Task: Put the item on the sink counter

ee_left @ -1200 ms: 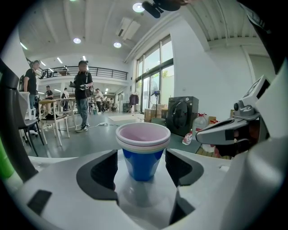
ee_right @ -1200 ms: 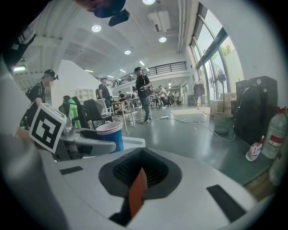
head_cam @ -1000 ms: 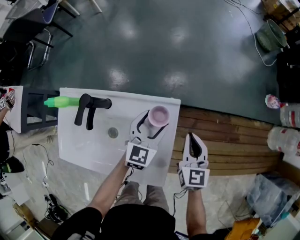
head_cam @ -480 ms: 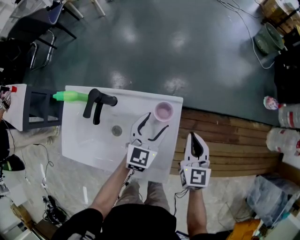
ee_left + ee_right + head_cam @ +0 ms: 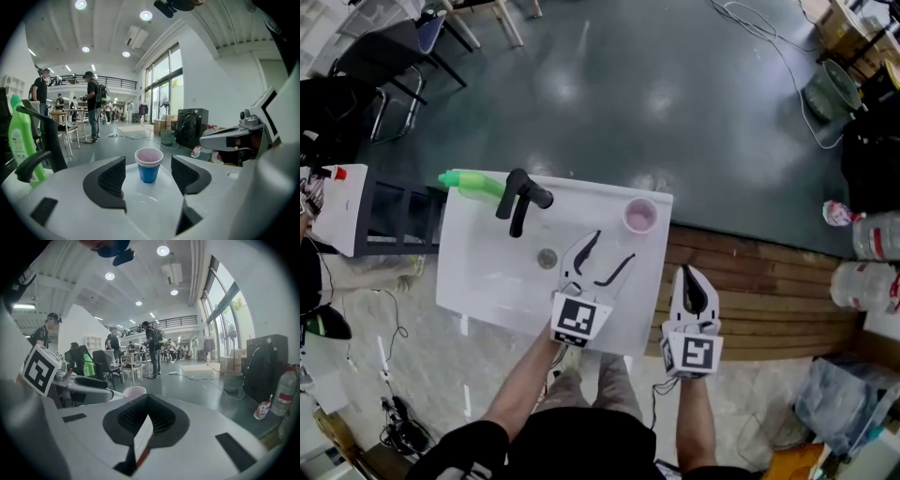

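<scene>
Blue cup (image 5: 149,171) on sink counter (image 5: 581,199), L claw (image 5: 612,247) jaws apart.

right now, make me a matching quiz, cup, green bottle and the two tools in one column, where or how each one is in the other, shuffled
Column one:
1. cup
2. green bottle
3. left tool
4. right tool

Column two:
a. jaws together, over the wooden slats
b. upright on the far right corner of the sink counter
c. jaws apart, holding nothing, above the sink
d. beside the black faucet, at the sink's far left

Pairs: 1-b, 2-d, 3-c, 4-a
</scene>
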The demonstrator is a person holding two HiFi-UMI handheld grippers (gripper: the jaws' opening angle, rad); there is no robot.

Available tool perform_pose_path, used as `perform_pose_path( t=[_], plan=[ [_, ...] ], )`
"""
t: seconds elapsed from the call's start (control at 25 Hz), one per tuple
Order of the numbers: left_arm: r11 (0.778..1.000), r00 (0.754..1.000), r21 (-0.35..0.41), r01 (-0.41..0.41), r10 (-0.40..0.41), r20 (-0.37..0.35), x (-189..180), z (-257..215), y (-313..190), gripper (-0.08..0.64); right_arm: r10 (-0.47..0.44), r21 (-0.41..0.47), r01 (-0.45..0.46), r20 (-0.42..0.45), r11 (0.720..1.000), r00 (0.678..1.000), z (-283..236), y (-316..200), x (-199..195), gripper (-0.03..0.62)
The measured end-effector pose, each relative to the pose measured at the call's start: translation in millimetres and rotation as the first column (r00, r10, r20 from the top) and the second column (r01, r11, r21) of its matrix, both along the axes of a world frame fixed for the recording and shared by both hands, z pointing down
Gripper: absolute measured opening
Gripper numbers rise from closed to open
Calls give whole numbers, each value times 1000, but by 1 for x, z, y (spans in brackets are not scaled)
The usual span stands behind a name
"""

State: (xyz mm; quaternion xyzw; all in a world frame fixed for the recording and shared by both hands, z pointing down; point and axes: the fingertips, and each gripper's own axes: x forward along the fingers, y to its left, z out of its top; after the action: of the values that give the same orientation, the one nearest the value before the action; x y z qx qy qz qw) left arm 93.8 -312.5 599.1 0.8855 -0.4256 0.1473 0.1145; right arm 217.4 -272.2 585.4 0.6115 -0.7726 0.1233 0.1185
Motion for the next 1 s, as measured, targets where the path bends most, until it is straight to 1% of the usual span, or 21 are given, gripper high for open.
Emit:
perform_pose_path(
  t=[0.36, 0.56, 0.76, 1.0],
  plan=[
    [998, 999, 55, 29, -28, -19, -33, -52, 25, 272, -20, 67, 21, -13, 997, 1000, -45, 21, -27, -2],
    [996, 999, 78, 41, -39, -28, -52, -79, 46, 238, -21, 87, 23, -30, 996, 999, -71, 37, -42, -2],
    [994, 998, 99, 55, -52, -32, -78, -106, 68, 200, -29, 139, 31, -21, 990, 999, -97, 55, -64, -2],
    [990, 997, 122, 66, -62, -37, -103, -134, 98, 143, -29, 177, 33, -22, 984, 999, -126, 81, -85, -2]
  ],
)
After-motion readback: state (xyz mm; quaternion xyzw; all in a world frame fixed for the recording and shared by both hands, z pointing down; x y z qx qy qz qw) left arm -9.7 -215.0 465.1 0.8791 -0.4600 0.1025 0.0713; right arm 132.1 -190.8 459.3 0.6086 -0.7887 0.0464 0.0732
